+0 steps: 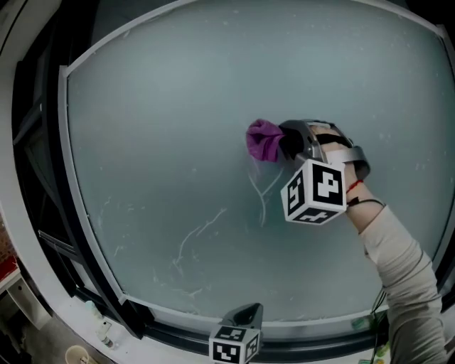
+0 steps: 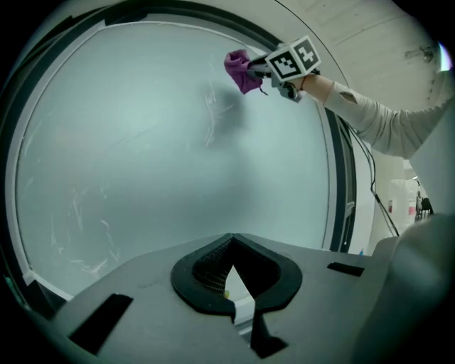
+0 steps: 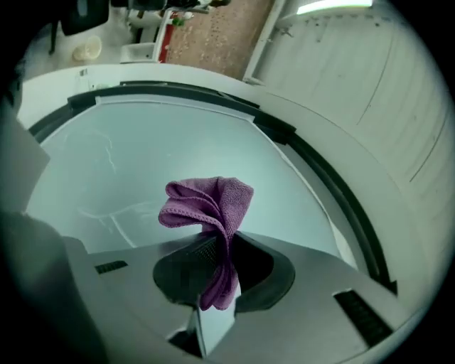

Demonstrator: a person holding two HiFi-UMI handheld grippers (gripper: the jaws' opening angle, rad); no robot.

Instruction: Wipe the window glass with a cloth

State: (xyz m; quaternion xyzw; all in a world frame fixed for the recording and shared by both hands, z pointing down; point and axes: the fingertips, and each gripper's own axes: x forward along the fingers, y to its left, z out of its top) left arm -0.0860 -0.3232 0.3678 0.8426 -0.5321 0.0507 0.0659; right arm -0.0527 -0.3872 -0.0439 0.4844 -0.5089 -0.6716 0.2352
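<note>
Two grippers show. Nearest, the left gripper (image 2: 234, 304) waits low, fingers closed on nothing. The right gripper (image 3: 213, 284) pinches the cloth (image 3: 210, 202) by the middle of the glass (image 1: 178, 106). Press it flat and rub over the streaks (image 1: 199, 233).

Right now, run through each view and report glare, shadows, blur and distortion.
Head view: the lens bows the window frame; light on the glass is soft, no glare, streaks show plainly. Left gripper view: a blurry shadow lies on the glass below the cloth. Right gripper view: cloth crisp, a bright lamp strip at top, corners dark.
</note>
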